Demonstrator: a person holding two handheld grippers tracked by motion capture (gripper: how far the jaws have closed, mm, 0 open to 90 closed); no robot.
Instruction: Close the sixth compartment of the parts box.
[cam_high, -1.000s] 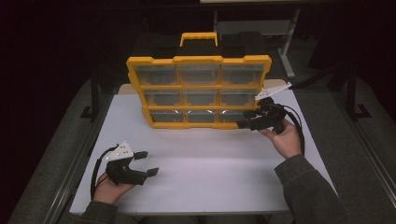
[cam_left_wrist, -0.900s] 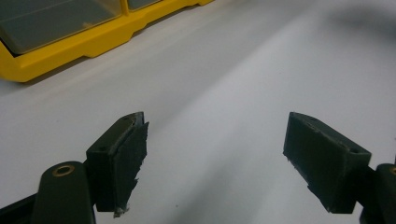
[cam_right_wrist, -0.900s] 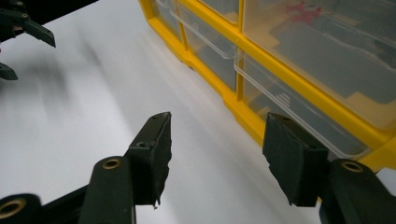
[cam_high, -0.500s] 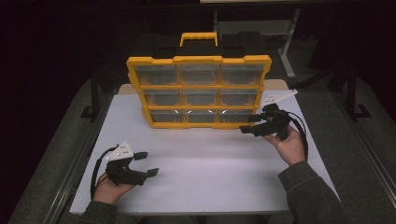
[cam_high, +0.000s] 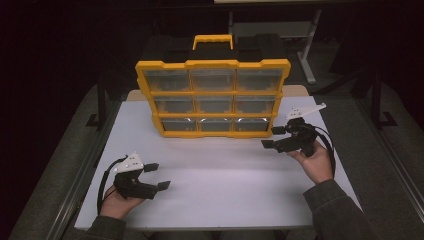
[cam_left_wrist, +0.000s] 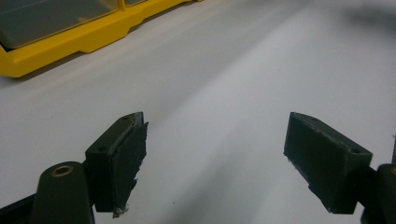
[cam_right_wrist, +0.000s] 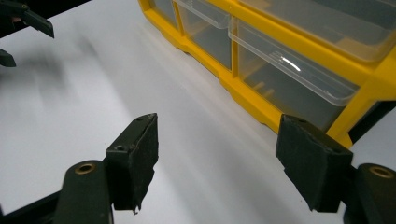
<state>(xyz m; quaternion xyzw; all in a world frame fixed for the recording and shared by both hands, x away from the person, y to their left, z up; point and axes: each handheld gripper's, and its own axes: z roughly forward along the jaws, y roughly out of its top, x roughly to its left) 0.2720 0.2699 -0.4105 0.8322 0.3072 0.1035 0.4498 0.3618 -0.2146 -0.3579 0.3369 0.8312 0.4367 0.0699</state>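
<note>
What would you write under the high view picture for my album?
Two open tools, left and right, wait on a white table before a yellow drawer organizer.

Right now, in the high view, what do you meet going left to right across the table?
left gripper, open on the white table → yellow drawer organizer, standing upright at the back → right gripper, open and empty, just beyond the organizer's lower right corner.

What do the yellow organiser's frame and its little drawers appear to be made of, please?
The frame looks like moulded hard plastic, opaque yellow with a slight sheen and rounded edges. The drawers seem to be clear, glossy plastic: you can see through their fronts, and light glints on their edges. The table under them looks matte white.
</note>
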